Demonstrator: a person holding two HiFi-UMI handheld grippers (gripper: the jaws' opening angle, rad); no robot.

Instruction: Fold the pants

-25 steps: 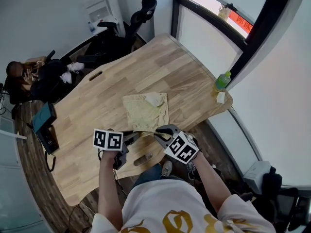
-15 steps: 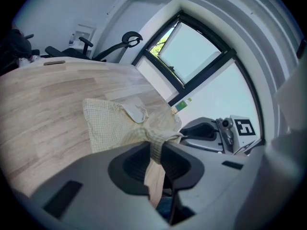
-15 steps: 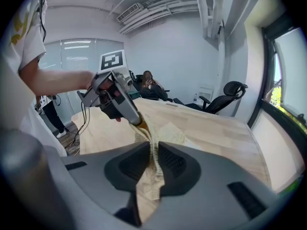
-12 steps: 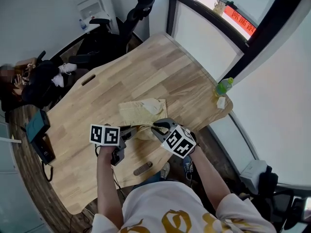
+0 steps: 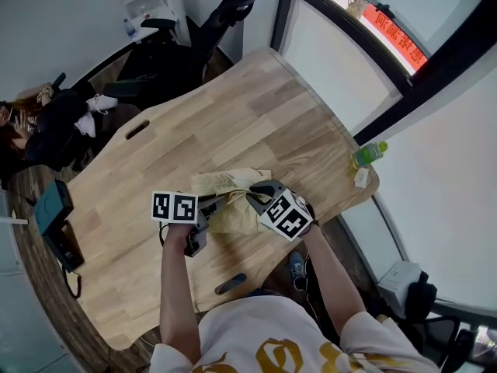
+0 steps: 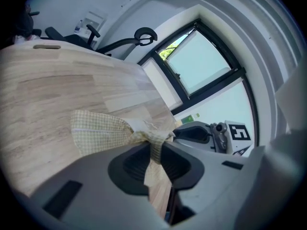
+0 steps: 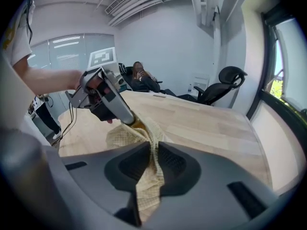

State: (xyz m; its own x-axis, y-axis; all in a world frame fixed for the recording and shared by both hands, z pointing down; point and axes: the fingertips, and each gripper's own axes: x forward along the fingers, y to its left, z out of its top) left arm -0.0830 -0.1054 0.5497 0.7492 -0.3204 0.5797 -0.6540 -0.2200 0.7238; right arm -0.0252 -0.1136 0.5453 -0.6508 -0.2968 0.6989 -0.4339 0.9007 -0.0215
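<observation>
Since a second ago you have carried the hem away from the tabletop's near edge and over the rest of the cloth, so the fold is under way (about half closed, I judge). Your left gripper and right gripper each clamp a bunched pinch of the pants. The pants, pale yellow checked cloth, sit crumpled by the near edge, toward the right, with the held hem raised.
</observation>
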